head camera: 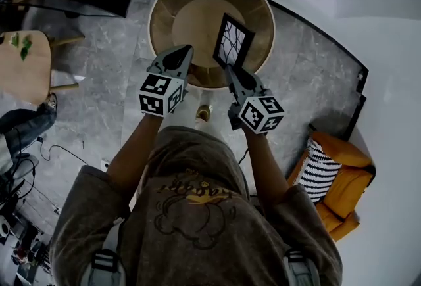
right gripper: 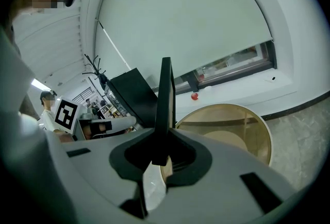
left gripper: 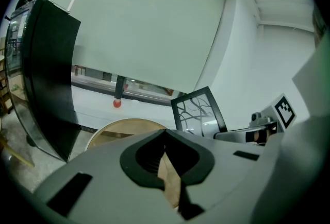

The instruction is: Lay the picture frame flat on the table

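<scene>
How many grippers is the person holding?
2. The left gripper holds nothing, above the round table's near edge. The right gripper is shut on the black picture frame's edge.

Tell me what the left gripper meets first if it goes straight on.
Likely the table: the left gripper points low across its top, left of the frame. If it clears that, the wall beyond. Depth is unclear.

The person wears a brown-grey shirt (head camera: 197, 232) with short sleeves. It has a dark drawing with yellow letters. Above the shirt, the left gripper (head camera: 179, 54) and right gripper (head camera: 233, 74) are grey with black pads. Each has a cube with black-and-white squares.
</scene>
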A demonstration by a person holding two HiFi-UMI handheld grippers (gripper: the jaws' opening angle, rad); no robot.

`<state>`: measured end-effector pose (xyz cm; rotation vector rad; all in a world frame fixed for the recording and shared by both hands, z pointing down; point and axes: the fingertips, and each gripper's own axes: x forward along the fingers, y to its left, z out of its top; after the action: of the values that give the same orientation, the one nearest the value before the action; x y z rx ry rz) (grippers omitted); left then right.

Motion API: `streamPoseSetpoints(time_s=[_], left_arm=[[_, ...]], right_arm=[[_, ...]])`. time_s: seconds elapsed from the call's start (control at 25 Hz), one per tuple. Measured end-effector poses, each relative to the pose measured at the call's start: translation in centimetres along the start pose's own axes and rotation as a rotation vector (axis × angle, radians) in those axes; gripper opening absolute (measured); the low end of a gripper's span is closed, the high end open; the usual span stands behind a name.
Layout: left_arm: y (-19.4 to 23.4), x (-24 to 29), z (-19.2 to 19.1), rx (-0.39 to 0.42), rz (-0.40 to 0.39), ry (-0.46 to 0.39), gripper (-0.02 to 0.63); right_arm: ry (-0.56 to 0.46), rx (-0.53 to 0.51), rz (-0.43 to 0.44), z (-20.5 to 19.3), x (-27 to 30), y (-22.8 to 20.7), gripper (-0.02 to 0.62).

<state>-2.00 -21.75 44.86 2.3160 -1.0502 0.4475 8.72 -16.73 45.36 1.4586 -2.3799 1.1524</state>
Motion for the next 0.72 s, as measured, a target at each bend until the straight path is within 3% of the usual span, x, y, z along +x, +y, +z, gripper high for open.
streamPoseSetpoints(time_s=[0.72], left_arm=[[4.5,6.6,-4.7,-0.040,0.019,0.043,0.017]], right_arm=[[0.098,0.056,-0.002,-4.5,6.8,-5.0,0.071]])
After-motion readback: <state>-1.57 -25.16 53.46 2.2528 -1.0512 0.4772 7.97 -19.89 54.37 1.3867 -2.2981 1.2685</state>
